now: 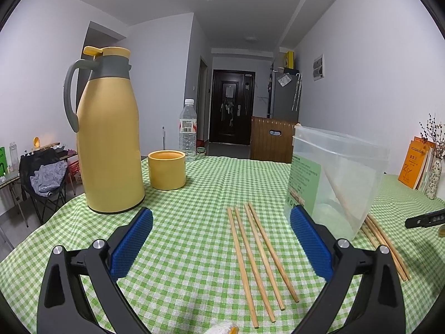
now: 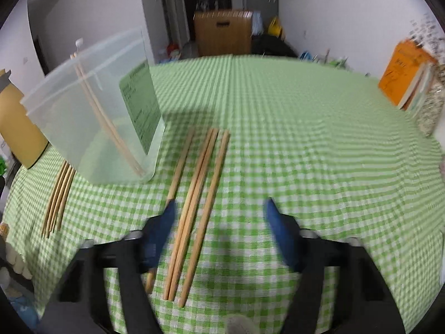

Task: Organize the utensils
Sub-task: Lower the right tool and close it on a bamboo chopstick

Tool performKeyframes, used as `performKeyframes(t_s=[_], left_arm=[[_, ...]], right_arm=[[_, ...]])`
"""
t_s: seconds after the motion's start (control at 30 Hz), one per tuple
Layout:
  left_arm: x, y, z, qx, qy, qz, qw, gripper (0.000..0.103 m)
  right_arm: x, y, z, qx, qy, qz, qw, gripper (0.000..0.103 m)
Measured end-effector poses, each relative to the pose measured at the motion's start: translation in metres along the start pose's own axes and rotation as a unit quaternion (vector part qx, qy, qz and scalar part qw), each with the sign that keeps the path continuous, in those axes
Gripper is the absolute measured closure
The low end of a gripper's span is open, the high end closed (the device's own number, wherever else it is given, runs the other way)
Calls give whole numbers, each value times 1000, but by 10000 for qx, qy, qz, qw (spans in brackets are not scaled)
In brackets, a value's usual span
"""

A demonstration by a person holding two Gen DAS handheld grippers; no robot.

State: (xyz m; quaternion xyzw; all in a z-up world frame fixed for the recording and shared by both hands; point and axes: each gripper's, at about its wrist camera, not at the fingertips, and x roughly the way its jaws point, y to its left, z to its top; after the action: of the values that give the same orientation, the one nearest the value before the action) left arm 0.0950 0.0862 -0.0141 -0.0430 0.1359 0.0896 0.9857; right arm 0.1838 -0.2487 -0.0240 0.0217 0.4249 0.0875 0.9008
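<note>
Both grippers' fingers (image 1: 311,239) (image 2: 281,236) gape empty over open tablecloth (image 2: 306,139) beside loose chopsticks (image 2: 194,208).

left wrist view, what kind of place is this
Most likely a lived-in flat's dining area: a table under a green checked tablecloth with a yellow thermos jug, a hallway leading to a dark front door, and a fridge beside it.

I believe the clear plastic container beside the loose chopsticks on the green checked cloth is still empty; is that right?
Not quite: the clear plastic container is not empty. The right wrist view shows a pair of chopsticks already leaning inside it. The rest holds: it stands beside the loose chopsticks on the green checked cloth.
</note>
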Motion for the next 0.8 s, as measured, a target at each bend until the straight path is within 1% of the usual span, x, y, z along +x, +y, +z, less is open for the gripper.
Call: performKeyframes(t_s=[0.03,0.1,0.13,0.17,0.23,0.3,0.5,0.63,0.8], left_arm=[[0,0,0,-5,6,-7,10000,7],[1,1,1,-10,12,-22,10000,7],[0,1,0,-13,8,-26,10000,7],[0,1,0,-16,1,-29,10000,7],[0,1,0,-23,-6,-41,10000,7],[0,1,0,-35,-4,-64,10000,7],[0,3,0,-69,-19,-140,9999,7],[-1,3,-1,-78,-29,-193,9998,7],[-3,4,-1,-113,-74,-240,9996,7]], right_arm=[[5,0,3,-19,135,63,9999,48],[14,3,9,-72,393,150,9991,63],[21,3,14,-28,583,248,9980,65],[25,3,16,-9,674,283,9973,69],[34,3,23,51,877,238,9959,74],[41,4,28,102,1004,248,9946,82],[62,10,35,130,1326,100,9910,91],[73,14,36,132,1467,-90,9891,91],[82,15,36,186,1615,-167,9866,91]])
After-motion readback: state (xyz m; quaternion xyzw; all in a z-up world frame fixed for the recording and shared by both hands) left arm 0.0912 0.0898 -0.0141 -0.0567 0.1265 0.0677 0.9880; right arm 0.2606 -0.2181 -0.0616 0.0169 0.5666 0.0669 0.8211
